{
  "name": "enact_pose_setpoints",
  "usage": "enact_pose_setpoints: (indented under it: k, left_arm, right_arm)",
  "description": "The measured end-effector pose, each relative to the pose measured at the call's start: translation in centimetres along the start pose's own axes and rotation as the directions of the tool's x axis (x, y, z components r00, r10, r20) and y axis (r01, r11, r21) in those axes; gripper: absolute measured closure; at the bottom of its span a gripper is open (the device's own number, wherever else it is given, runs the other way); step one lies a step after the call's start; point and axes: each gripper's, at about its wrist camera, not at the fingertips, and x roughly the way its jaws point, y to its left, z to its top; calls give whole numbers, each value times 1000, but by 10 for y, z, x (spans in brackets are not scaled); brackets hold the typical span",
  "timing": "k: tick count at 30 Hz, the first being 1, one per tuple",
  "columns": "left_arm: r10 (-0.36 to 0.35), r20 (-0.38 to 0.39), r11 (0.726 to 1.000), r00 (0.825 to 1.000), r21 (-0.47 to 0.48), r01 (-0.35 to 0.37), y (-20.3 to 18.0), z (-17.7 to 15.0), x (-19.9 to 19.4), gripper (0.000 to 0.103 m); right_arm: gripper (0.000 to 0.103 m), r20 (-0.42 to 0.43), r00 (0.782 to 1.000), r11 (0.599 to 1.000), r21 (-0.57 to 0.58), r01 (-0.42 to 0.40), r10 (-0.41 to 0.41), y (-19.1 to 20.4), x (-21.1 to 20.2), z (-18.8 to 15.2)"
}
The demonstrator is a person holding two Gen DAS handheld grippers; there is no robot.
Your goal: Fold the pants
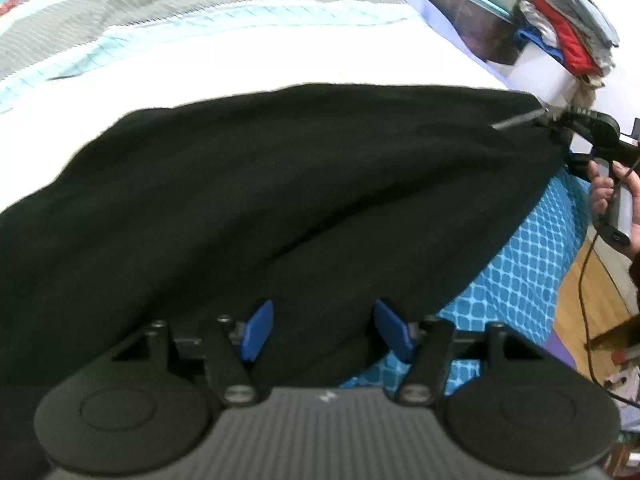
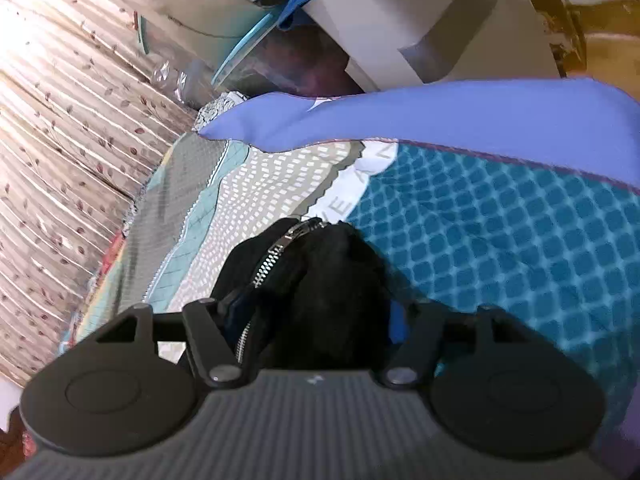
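Observation:
The black pants (image 1: 280, 200) lie spread across the bed, one corner pulled up at the right. My left gripper (image 1: 326, 330) hovers low over their near edge. Its blue pads (image 1: 258, 330) stand apart, the black cloth lies between them, and neither pad presses on it. In the right wrist view a bunched end of the pants (image 2: 320, 280) with a silver zipper (image 2: 276, 256) fills the gap of my right gripper (image 2: 316, 316), which is shut on it. The cloth hides most of its pads. In the left wrist view the right gripper (image 1: 554, 120) is at the raised corner, with a hand (image 1: 604, 192) on its handle.
The bed cover (image 1: 280, 52) is white with grey and teal bands and blue-checked (image 2: 500, 240) at the edge. A lilac sheet fold (image 2: 440, 112) lies beyond. A pile of clothes (image 1: 568, 36), a white box (image 2: 400, 20) and a curtain (image 2: 60, 120) stand past the bed. A cable (image 1: 584, 280) hangs at right.

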Motion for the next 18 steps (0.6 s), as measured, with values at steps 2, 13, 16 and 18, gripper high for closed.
enact_pose_setpoints:
  k: [2, 13, 16, 18]
  left_arm:
    - [26, 36, 1000, 999, -10, -25, 1, 1, -6, 50]
    - [88, 147, 973, 985, -225, -53, 52, 1, -45, 51]
    - [110, 150, 966, 983, -249, -70, 62, -7, -51, 51]
    - [120, 149, 961, 982, -267, -77, 68, -12, -55, 51]
  right_arm:
    - [70, -24, 999, 999, -18, 27, -28, 7, 9, 3]
    - [77, -8, 996, 842, -534, -79, 88, 127, -24, -51]
    - [77, -51, 995, 711, -697, -96, 84, 156, -21, -93]
    - [77, -101, 991, 640, -757, -131, 83, 169, -16, -122]
